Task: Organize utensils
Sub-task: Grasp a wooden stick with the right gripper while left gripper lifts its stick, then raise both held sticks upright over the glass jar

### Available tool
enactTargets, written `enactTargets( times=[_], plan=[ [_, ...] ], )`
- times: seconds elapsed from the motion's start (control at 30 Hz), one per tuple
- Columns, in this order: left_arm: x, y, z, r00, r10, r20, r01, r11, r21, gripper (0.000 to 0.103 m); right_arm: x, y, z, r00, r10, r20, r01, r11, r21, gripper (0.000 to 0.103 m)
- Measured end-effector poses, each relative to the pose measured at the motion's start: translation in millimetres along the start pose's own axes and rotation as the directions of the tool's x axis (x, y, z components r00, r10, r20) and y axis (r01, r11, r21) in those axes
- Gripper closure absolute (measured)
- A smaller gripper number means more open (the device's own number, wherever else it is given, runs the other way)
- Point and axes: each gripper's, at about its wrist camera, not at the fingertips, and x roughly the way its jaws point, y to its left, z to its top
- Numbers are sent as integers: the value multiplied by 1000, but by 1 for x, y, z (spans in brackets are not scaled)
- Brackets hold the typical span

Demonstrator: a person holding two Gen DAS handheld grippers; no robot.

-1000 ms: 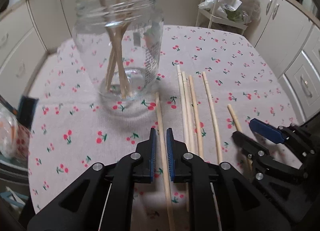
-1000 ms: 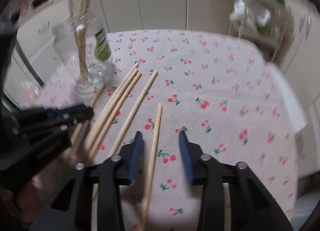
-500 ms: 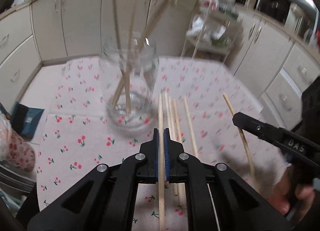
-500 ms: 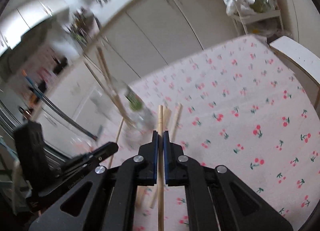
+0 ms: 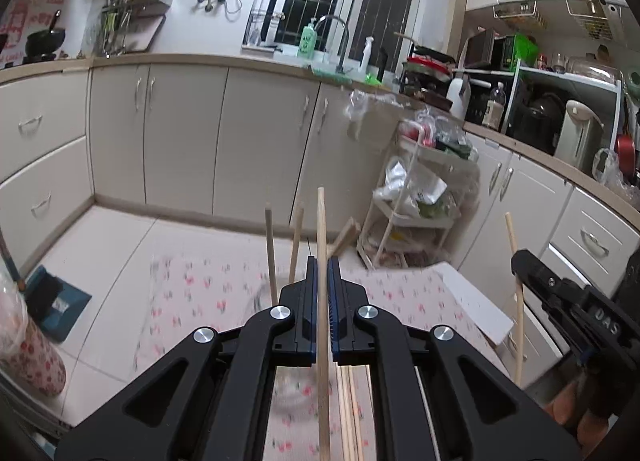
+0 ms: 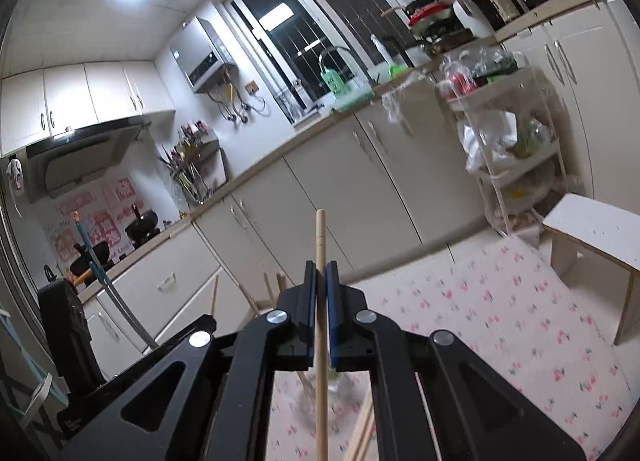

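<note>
Left tool: jaws narrow, clamped on one wooden chopstick. The stick's long axis runs 12–6 in the left wrist view, with its free end pointing to 12 beyond the fingertips and the rest passing back between the pads and out under the tool body.

Right tool: jaws narrow, clamped on a second chopstick. Same layout: long axis 12–6, blunt end at 12 above the fingertips, shaft running down through the jaws toward 6. This tool also shows in the left wrist view at 3 o'clock, its stick upright.

Count: 2 tools, 1 chopstick in each.

Behind the left tool, three more stick ends rise at about 11–12 o'clock; the jar they stand in is blurred. Loose chopsticks lie on the cherry-print cloth of the counter, below the left tool; number not countable.
</note>
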Motion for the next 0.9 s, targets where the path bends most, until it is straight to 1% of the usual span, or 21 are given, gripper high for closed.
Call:
enactTargets(
  times=[0.2,0.37,0.6,0.77,0.9],
  plan=[
    [8,3,27,997,3,75,-3,1000,-4,98,18,3,2,1000,11,8,-11,1000,-6,97],
    [26,6,46,992,3,124,0,1000,-25,98,36,2,3,1000,16,23,-16,1000,-2,97],
    [47,19,52,985,7,171,8,996,-84,98,53,8,3,998,22,55,-22,1000,-12,97],
    [57,42,53,978,19,207,14,987,-158,98,59,13,3,996,29,89,-27,999,-24,97],
    [64,60,49,978,29,208,16,977,-213,98,63,14,2,993,31,115,-28,999,-25,97]
  ],
)
